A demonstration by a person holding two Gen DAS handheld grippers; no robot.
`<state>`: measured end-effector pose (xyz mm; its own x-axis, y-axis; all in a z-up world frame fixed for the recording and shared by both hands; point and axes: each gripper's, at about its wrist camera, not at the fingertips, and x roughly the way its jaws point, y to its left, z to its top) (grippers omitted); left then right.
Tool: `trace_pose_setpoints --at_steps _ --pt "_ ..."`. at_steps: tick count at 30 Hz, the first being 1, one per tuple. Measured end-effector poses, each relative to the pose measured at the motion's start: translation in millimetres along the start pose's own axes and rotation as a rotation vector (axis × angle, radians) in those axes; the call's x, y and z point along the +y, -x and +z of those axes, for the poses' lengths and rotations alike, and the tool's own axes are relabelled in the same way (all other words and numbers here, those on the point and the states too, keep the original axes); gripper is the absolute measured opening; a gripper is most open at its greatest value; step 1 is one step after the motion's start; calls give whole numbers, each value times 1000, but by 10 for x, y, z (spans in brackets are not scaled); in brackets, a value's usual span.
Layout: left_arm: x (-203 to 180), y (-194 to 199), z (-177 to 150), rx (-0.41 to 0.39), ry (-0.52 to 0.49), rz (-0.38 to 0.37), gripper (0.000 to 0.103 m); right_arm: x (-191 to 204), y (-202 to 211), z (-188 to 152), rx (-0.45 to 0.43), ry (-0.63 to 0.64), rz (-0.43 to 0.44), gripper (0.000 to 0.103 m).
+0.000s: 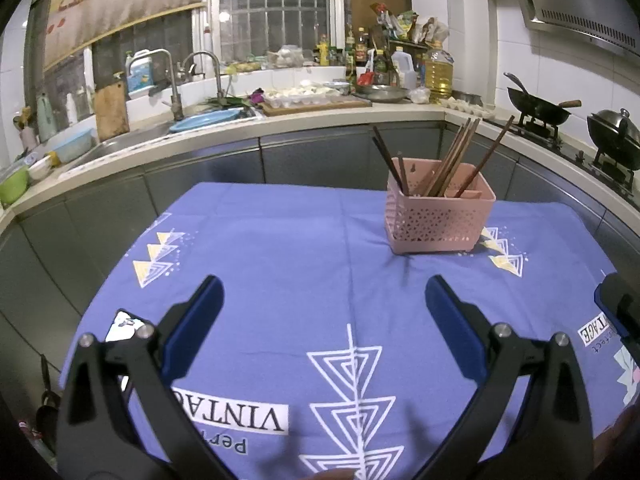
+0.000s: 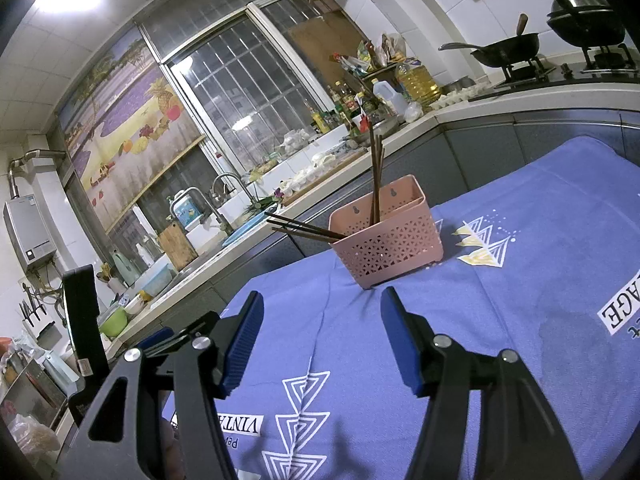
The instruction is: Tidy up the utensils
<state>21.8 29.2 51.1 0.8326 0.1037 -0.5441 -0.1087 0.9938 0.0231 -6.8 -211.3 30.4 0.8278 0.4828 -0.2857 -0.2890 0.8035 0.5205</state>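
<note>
A pink perforated utensil basket (image 1: 438, 216) stands upright on the blue tablecloth (image 1: 280, 248), at the far right of the table. Several dark brown chopsticks (image 1: 452, 160) stand in it, leaning in different directions. My left gripper (image 1: 324, 300) is open and empty, low over the cloth, well short of the basket. In the right wrist view the basket (image 2: 390, 236) is ahead, with chopsticks (image 2: 376, 176) upright and some leaning left over its rim. My right gripper (image 2: 322, 316) is open and empty, just short of the basket. The right gripper's edge shows in the left wrist view (image 1: 620, 304).
A kitchen counter (image 1: 240, 128) wraps around behind the table, with a sink and taps (image 1: 176, 92), a cutting board with food (image 1: 312, 100), bottles (image 1: 438, 68) and woks on a stove (image 1: 540, 108). The tablecloth (image 2: 520, 280) covers the table to its edges.
</note>
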Motion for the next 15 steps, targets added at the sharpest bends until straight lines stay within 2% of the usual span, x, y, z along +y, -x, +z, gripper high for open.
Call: trace_pose_setpoints --at_steps 15 --pt "-16 32 -3 -17 -3 -22 97 -1 8 -14 -1 11 -8 62"
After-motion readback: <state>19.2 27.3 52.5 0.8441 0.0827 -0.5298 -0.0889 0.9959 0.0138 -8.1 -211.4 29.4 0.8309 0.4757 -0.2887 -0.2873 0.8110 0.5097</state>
